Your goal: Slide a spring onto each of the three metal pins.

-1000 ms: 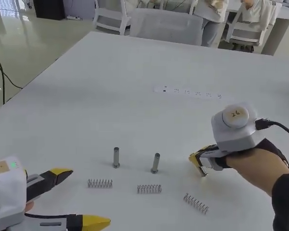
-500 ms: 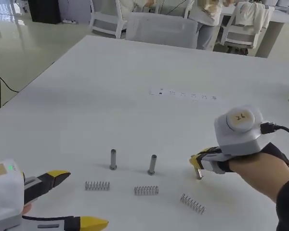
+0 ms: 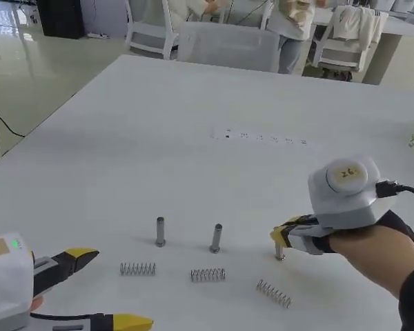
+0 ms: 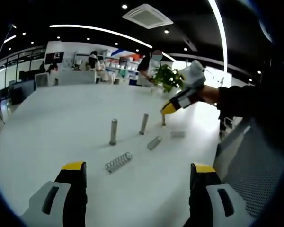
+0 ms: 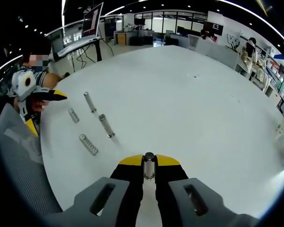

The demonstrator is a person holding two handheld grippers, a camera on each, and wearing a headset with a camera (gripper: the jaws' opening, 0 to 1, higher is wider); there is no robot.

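Where the right gripper [image 3: 279, 238] is lowered at the right end of the row, a third pin [image 3: 280, 252] is held upright between its yellow-tipped jaws. The jaws are drawn in narrow on the shaft. In the right gripper view the pin's head is seen pinched dead centre between the tips. The pin's foot is down at the surface of the white table [image 3: 193, 124]; whether it bears on the table cannot be told.

Two more pins are stood free and upright to its left: the left pin [image 3: 160, 231] and the middle pin [image 3: 216, 238]. They are set well apart and roughly in line with the held one. All three pins are seen bare.

Three springs are laid flat on the table, on the person's side of the pins. The left spring [image 3: 138, 269] is near the left pin, the middle spring [image 3: 208, 275] is near the middle pin, and the right spring [image 3: 273, 293] is angled just short of the held pin. Each is apart from its pin.

The left gripper [image 3: 114, 288] is kept low at the near left, well apart from the springs. Its jaws are spread wide and empty.
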